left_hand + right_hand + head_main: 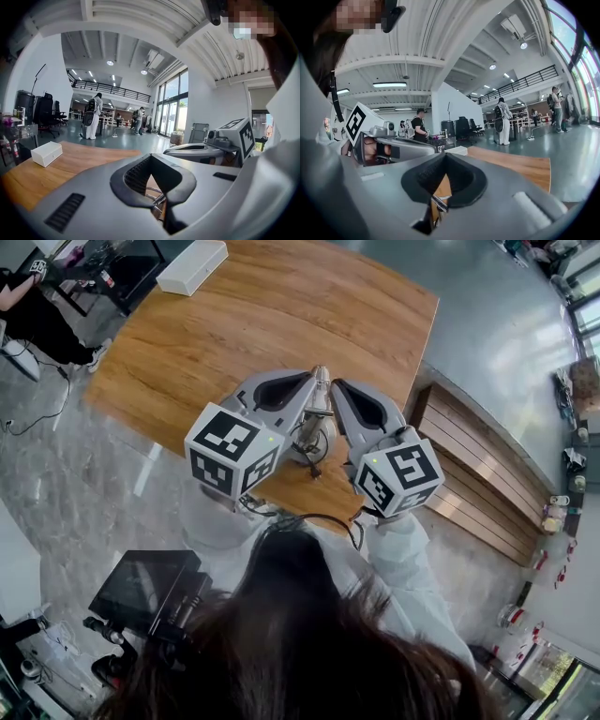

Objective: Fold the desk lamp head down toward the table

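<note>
A small metal desk lamp [315,420] stands near the front edge of the wooden table [281,306], with its slim head [322,381] upright. My left gripper [309,382] and right gripper [338,387] flank the lamp, their tips close beside the head on either side. Both are shut, and nothing shows between either pair of jaws. In the left gripper view, the lamp's thin metal rods [157,197] show through the gap under my left gripper [151,159]. A bit of lamp metal [438,202] shows the same way under my right gripper [446,157].
A white box [192,266] lies at the table's far left corner. A slatted wooden bench [487,474] runs along the right. A black device on a stand [141,592] sits on the floor at lower left. People stand far off in the hall.
</note>
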A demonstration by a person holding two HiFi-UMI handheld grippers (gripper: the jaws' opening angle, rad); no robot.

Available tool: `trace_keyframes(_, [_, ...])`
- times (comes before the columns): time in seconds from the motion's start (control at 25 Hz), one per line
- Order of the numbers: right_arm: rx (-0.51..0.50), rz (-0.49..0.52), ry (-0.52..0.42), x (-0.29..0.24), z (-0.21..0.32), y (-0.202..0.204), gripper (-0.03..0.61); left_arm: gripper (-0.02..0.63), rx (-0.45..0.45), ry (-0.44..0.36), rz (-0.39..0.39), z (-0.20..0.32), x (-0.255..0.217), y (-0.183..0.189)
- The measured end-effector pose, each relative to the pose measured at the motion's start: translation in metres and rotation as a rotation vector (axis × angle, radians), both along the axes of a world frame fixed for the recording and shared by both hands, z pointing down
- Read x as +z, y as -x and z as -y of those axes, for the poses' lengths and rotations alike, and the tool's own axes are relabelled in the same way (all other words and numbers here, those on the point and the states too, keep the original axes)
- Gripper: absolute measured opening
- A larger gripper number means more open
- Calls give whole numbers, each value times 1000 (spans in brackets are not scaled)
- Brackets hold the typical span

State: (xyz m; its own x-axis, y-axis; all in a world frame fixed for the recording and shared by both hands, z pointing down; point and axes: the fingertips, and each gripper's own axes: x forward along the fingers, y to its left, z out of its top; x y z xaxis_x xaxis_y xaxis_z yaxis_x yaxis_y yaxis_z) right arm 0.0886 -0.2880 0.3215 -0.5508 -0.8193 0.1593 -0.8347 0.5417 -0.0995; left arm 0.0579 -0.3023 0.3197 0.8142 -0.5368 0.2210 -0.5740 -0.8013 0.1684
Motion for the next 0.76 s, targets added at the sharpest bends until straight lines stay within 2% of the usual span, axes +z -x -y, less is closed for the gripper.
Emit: trace_keyframes(0.76, [-17,-16,10,7,-2,-1,0,3,-13,3,14,1,5,1])
